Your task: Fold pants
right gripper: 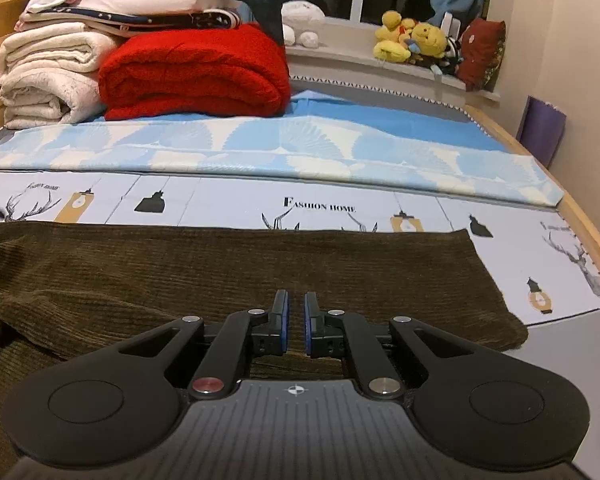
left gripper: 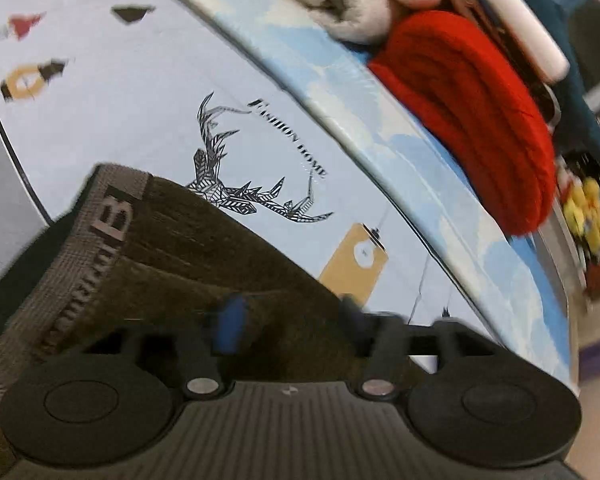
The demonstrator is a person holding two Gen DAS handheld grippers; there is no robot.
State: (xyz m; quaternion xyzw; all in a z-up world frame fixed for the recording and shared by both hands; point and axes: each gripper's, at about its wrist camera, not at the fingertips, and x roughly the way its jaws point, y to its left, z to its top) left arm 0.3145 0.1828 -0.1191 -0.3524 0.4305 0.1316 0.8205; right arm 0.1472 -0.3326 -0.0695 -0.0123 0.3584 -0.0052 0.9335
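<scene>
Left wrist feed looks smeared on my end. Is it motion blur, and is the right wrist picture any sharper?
Left wrist view: yes, motion blur; the left gripper and the red blanket are smeared, though the pants waistband lettering still half reads. Right wrist view: sharp; the corduroy ribs and the right gripper are crisp, with fisheye bending at the bed's edges.

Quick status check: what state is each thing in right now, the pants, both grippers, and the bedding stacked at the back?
brown corduroy pants: spread flat across the bed, waistband end rumpled
left gripper: jaws open, over the waistband
right gripper: jaws shut, nothing visibly gripped
red blanket: folded
cream blanket: folded, stacked
blue sheet: lying flat
</scene>
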